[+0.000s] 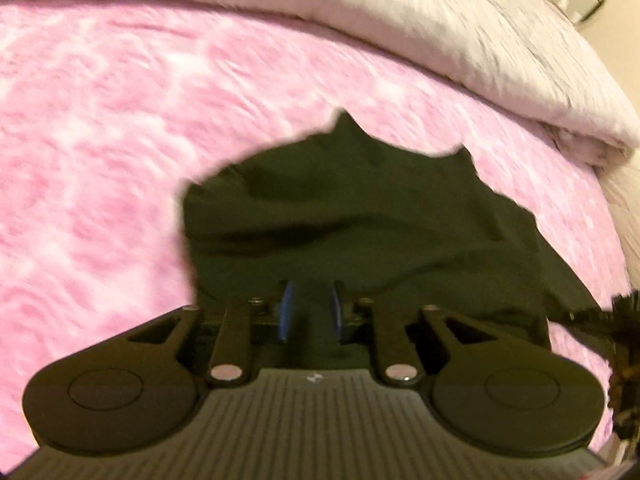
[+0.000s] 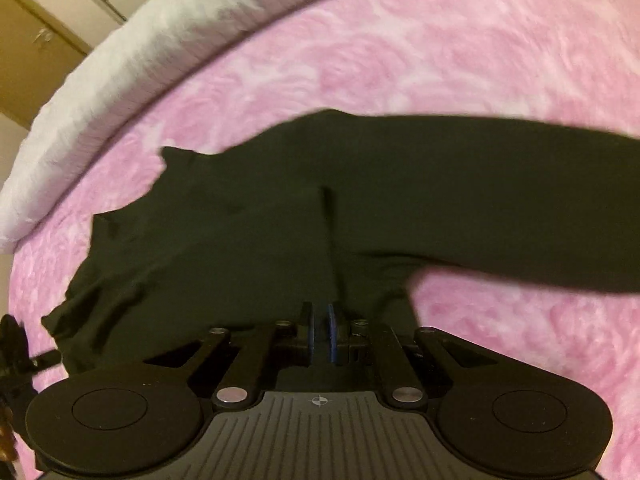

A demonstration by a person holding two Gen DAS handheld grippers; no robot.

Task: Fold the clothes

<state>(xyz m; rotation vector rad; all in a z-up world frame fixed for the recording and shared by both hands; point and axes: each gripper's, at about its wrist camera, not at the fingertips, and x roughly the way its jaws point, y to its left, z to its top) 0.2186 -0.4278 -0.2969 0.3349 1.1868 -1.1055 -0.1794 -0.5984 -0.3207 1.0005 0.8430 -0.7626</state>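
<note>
Dark green cloth garment (image 2: 280, 220) lies on pink fuzzy blanket (image 2: 440, 60); right gripper (image 2: 322, 328) and left gripper (image 1: 311, 308) each pinch its edge.

A bed covered in a mottled pink fleecy blanket (image 1: 120, 120) carries a dark green garment (image 1: 340, 216) ahead of the left hand-held gripper (image 1: 311, 312), and a rolled whitish quilt (image 1: 440, 32) beyond.

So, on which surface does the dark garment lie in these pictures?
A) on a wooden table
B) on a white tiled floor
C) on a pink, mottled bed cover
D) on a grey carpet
C: in both wrist views the dark garment is spread over the pink, mottled bed cover, with a pale folded quilt lying along the cover's far edge.
</note>
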